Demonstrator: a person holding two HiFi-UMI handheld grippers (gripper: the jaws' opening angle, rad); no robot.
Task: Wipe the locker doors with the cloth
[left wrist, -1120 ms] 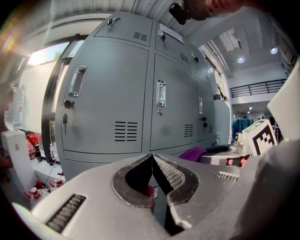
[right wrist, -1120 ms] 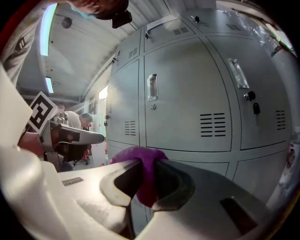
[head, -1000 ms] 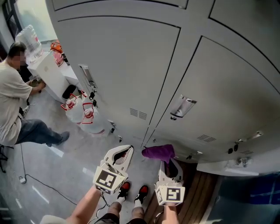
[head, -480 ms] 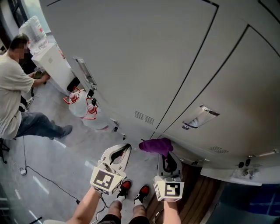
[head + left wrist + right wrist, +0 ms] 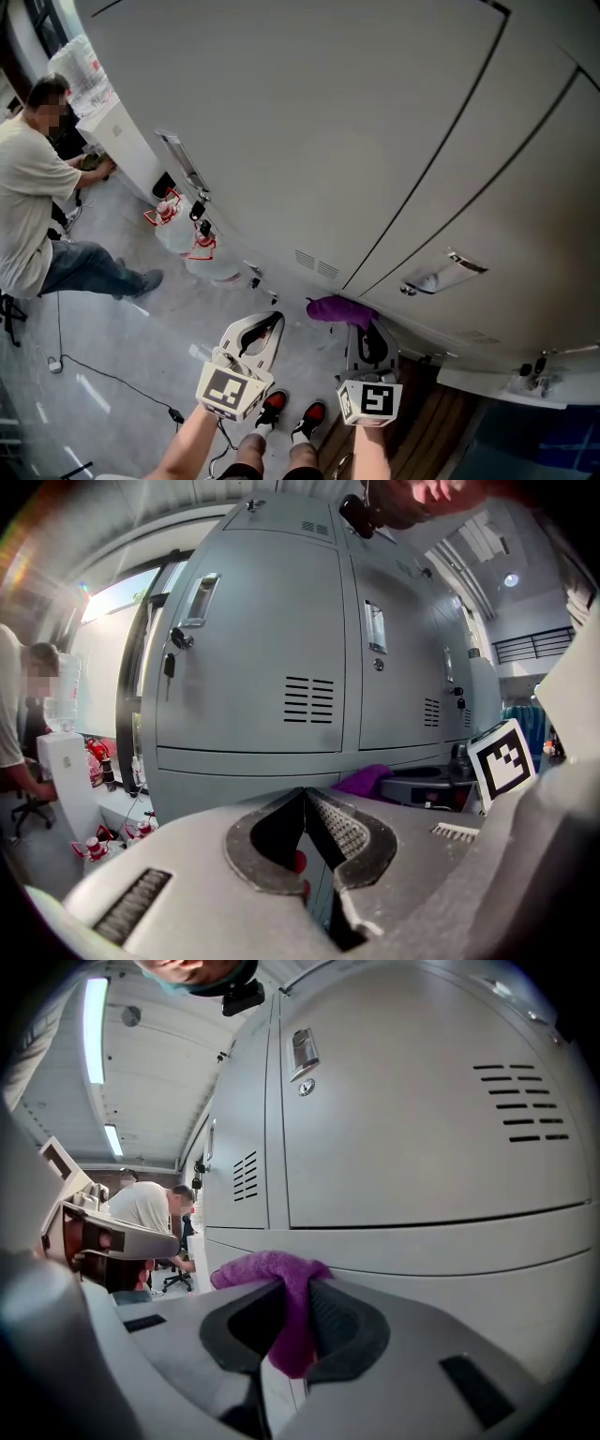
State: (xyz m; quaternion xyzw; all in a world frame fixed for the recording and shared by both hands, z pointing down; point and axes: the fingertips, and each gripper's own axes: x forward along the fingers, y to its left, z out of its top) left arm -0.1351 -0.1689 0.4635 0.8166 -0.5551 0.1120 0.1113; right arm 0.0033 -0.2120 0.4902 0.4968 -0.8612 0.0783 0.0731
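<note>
At the foot of the grey locker doors (image 5: 309,141), far to the left, a person (image 5: 37,187) bends toward a white water dispenser (image 5: 112,141), well apart from the work. The left tongs (image 5: 265,325) are pressed together with nothing between them and hang clear of the doors. Just to their right, the purple cloth (image 5: 336,309) is pinched in the right tongs (image 5: 361,330) and bunched low by the seam between two doors. Whether it touches the metal cannot be told. No wiped streak or damp patch shows on any door. Judged from this, wiping is at or near its start, and the broad door faces above remain to be covered.
</note>
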